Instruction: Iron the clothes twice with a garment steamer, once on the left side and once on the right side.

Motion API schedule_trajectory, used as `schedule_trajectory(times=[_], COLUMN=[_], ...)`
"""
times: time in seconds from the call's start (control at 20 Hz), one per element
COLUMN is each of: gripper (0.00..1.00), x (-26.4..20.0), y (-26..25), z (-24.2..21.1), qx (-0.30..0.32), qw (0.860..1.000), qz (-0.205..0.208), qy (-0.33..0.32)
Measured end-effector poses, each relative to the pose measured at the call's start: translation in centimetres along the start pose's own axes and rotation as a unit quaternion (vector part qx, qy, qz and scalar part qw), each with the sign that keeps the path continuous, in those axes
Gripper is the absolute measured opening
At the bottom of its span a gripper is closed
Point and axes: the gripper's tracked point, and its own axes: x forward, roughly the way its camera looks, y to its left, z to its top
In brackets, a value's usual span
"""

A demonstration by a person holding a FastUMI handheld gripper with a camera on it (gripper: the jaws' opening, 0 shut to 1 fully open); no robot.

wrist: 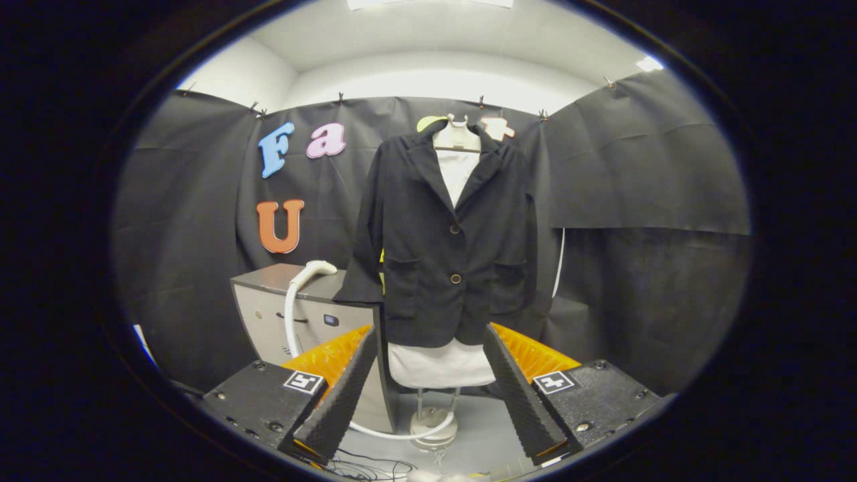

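One dark jacket point(445, 248) hangs buttoned on a pale dress form point(442, 365) beyond the tongs point(428, 391), facing them, its long axis upright. The steamer head point(315, 269) rests on the top of a grey cabinet point(268, 314) just beside the jacket's sleeve, nozzle toward the jacket, hose point(289, 321) trailing down to the floor. The tongs are spread and empty — I would turn toward the cabinet, close squarely across the handle, not the hose.

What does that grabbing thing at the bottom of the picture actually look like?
The tool has two wedge-shaped fingers with ribbed inner faces, standing apart with nothing between them. Each sits on a boxy black block fastened with screws and bearing a small square black-and-white marker. Thin dark cables trail beneath.
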Motion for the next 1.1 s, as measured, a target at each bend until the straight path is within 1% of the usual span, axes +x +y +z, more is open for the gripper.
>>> schedule_trajectory(times=[0.15, 0.3, 0.6, 0.9, 1.1], gripper=[0.99, 0.99, 0.99, 0.99, 0.99], x=[0.5, 1.7, 6.5, 14.4, 21.6], y=[1.0, 2.2, 7.8, 15.5, 21.2], z=[0.0, 1.1, 6.0, 9.5, 10.8], qx=[0.000, -0.004, -0.001, 0.018, 0.015], qw=[1.000, 1.000, 0.999, 0.997, 0.994], qz=[0.007, 0.010, 0.029, 0.072, 0.106], qy=[0.006, 0.005, -0.017, -0.008, 0.010])
